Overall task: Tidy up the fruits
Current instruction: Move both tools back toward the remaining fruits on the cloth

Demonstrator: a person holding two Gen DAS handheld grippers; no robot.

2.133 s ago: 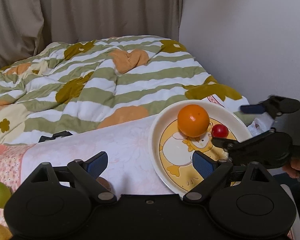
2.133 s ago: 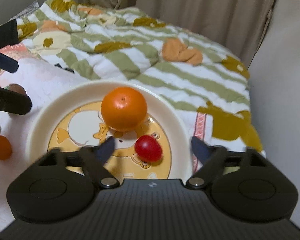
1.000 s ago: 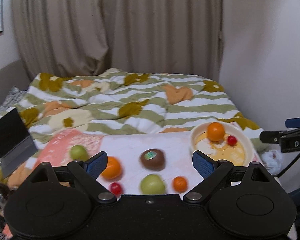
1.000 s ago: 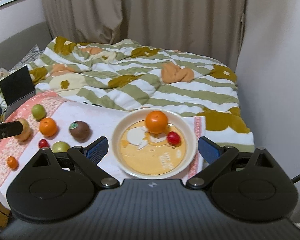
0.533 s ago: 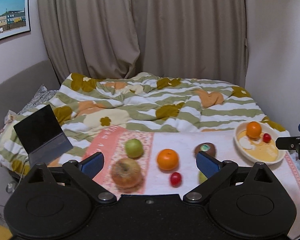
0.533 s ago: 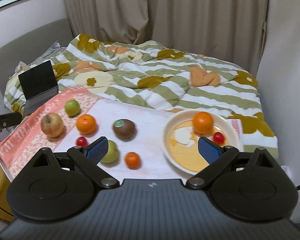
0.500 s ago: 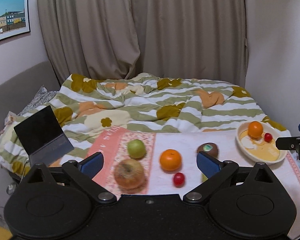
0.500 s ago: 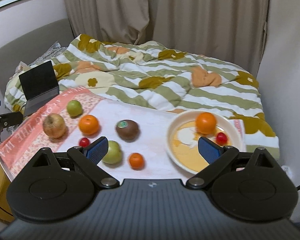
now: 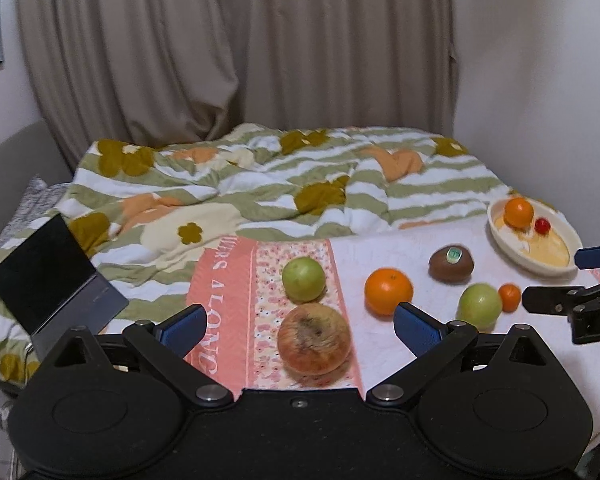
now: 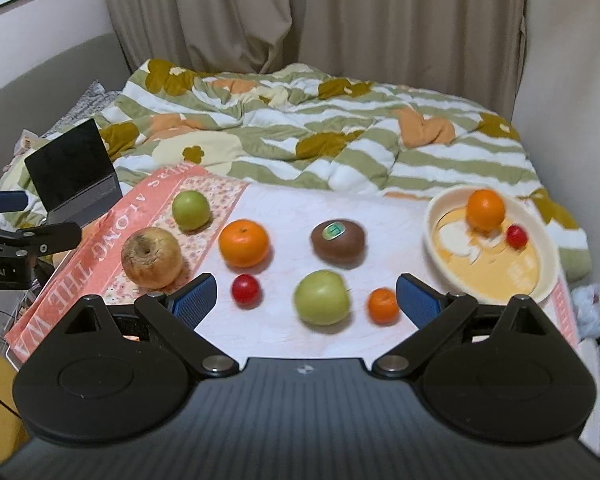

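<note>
On cloth, kiwi (image 10: 338,243) long axis seemingly left-right, sticker up; both grippers' jaws spread, empty.

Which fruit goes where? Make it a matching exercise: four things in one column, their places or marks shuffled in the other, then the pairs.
Things:
1. kiwi
2. blemished apple
3. small orange
4. plate

Descriptions:
A. lies on the pink cloth band
B. holds a large orange and a red fruit
C. bears a green sticker
D. sits just right of the front green apple

Pairs: 1-C, 2-A, 3-D, 4-B
</note>
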